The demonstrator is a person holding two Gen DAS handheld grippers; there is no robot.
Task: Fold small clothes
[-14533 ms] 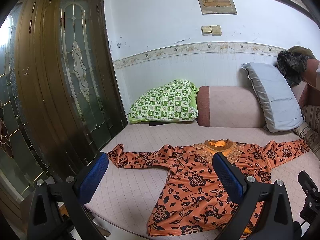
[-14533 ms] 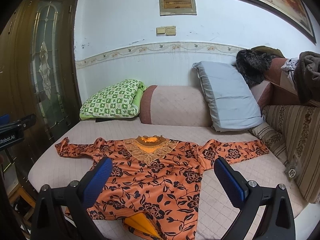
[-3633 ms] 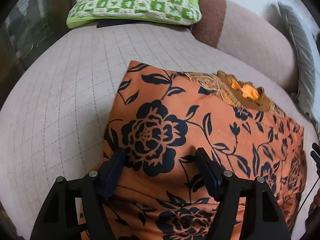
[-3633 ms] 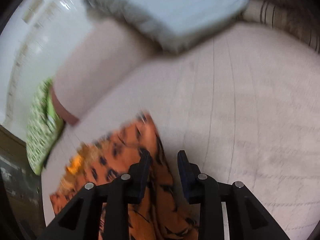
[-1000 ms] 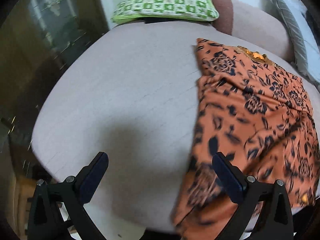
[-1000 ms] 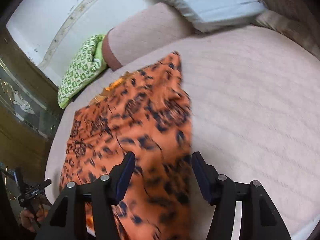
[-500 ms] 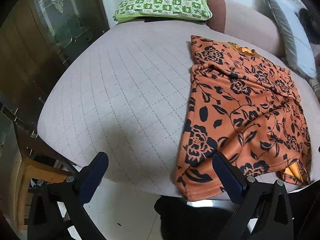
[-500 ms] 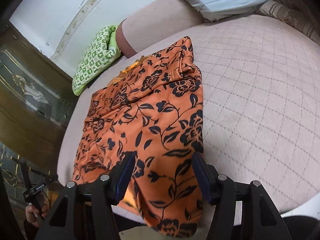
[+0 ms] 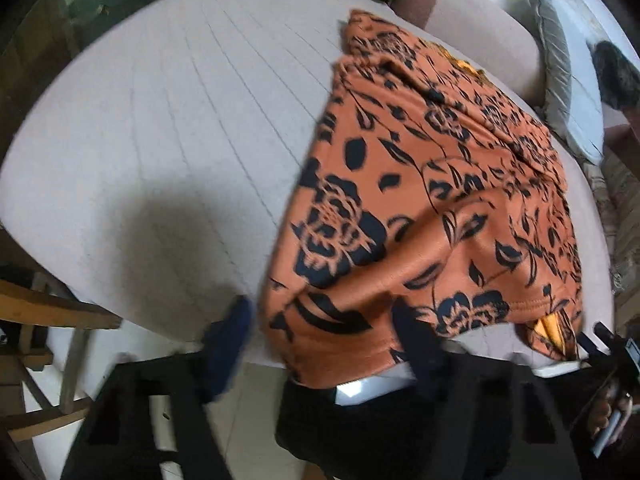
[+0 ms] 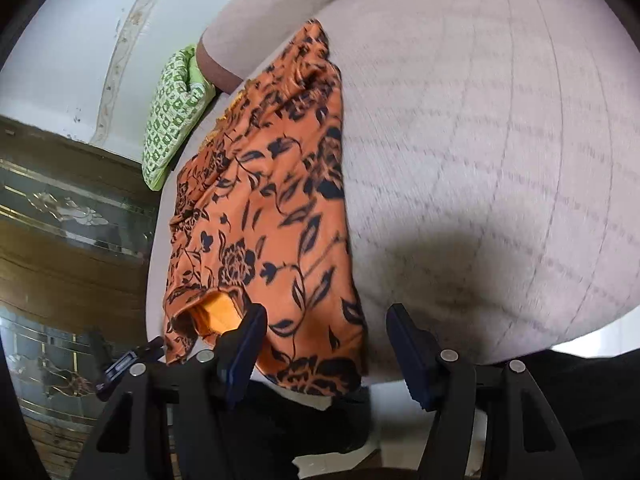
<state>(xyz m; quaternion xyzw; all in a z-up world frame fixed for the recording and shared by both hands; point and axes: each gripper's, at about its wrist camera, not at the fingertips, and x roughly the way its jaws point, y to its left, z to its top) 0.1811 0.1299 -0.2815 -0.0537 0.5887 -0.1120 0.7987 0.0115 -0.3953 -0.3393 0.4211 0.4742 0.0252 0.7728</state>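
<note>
We see pinkish quilted sofa seat (image 9: 168, 128) with grid stitching. Green-and-white checked pillow (image 10: 172, 108) at far end, touching brown-edged pink bolster cushion (image 9: 472, 28). Grey pillow (image 9: 560, 68) leans beside bolster; dark furry item (image 9: 616, 76) just past it. We note wooden stool (image 9: 36, 320) on pale floor, dark wooden glass-panelled door (image 10: 68, 232), white wall with patterned border strip (image 10: 120, 44).
</note>
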